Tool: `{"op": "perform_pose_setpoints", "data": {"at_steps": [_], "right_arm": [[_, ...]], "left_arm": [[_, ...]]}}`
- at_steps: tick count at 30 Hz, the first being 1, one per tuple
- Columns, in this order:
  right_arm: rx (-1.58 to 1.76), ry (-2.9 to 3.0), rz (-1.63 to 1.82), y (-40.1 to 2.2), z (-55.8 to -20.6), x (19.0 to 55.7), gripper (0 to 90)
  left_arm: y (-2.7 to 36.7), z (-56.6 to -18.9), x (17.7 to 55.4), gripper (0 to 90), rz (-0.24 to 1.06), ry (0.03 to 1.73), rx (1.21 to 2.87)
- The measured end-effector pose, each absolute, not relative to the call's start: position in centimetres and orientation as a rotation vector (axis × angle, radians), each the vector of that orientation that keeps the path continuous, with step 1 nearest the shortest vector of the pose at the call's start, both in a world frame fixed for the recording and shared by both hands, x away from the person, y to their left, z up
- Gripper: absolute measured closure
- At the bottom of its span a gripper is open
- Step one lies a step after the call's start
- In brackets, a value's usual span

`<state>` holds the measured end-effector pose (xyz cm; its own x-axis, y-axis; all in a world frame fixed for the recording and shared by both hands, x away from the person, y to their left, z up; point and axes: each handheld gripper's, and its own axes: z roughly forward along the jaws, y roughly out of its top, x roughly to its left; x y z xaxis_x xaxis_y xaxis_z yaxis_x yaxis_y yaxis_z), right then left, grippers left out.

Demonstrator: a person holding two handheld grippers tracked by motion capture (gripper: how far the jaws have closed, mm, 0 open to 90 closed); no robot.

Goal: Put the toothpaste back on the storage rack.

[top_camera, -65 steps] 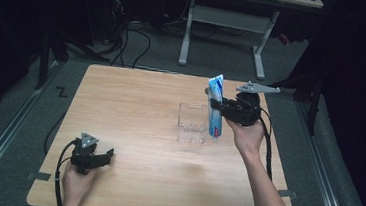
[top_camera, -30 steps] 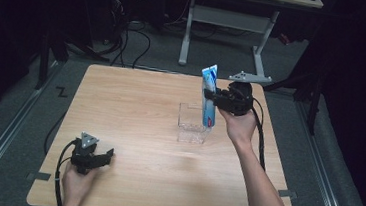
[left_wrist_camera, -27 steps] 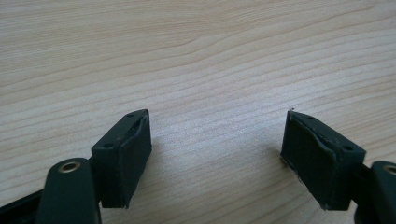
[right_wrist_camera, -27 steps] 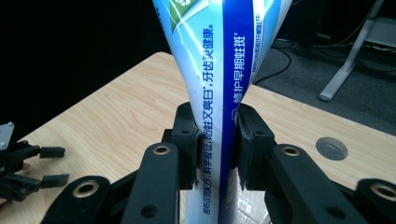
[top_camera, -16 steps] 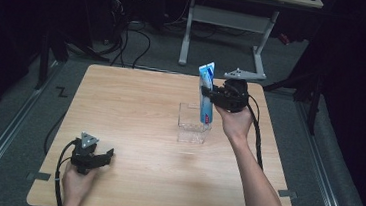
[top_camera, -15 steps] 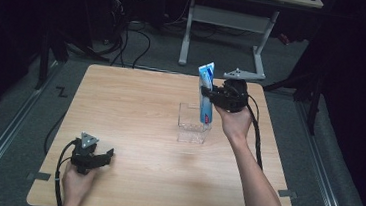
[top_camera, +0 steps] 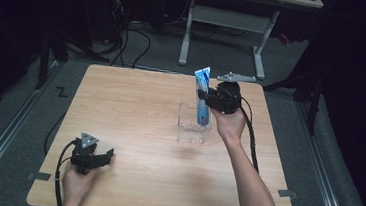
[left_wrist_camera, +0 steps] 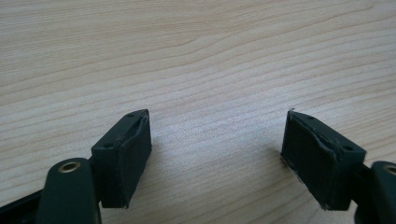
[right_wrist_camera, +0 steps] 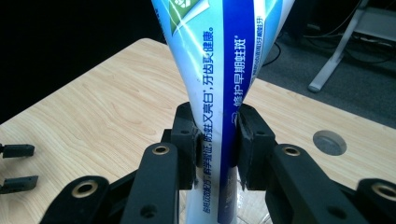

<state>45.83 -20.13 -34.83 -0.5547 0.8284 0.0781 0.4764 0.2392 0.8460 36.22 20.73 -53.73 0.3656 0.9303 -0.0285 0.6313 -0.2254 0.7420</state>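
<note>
upright, toothpaste tube [top_camera: 202, 97] in clear holder [top_camera: 192, 126], tongs-gripped

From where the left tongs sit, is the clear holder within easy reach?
Probably not without a long reach: the left tongs rest open near the table's front-left corner, while the clear holder stands well across the bare wood, with the right tongs lowering a toothpaste tube into it.

My right tongs [right_wrist_camera: 218, 148] pinch the blue-and-white toothpaste tube [right_wrist_camera: 219, 70] mid-frame, upright; the wooden worktop [right_wrist_camera: 93, 107] spreads behind, its round hole [right_wrist_camera: 329, 142] at right.
</note>
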Motion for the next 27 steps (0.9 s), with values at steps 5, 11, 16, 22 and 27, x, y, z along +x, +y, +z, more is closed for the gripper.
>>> {"op": "perform_pose_setpoints", "data": {"at_steps": [5, 11, 16, 22, 27], "right_arm": [[1.217, 2.133, 1.238, -19.9, -35.7, 46.2, 71.6], [1.254, 2.122, 1.259, -19.8, -36.5, 46.8, 71.5], [1.253, 2.132, 1.241, -19.5, -37.0, 47.0, 71.5], [1.296, 2.122, 1.233, -20.0, -37.9, 47.0, 71.5], [1.34, 2.104, 1.243, -20.8, -38.8, 46.9, 71.5]], "left_arm": [[20.7, -53.7, 36.2, 24.2, 0.567, 1.349, 1.956], [20.6, -53.7, 36.2, 24.3, 0.578, 1.345, 1.968], [20.6, -53.7, 36.2, 24.3, 0.578, 1.344, 1.969], [20.6, -53.7, 36.2, 24.4, 0.577, 1.344, 1.968], [20.6, -53.7, 36.2, 24.4, 0.576, 1.344, 1.965]]}}
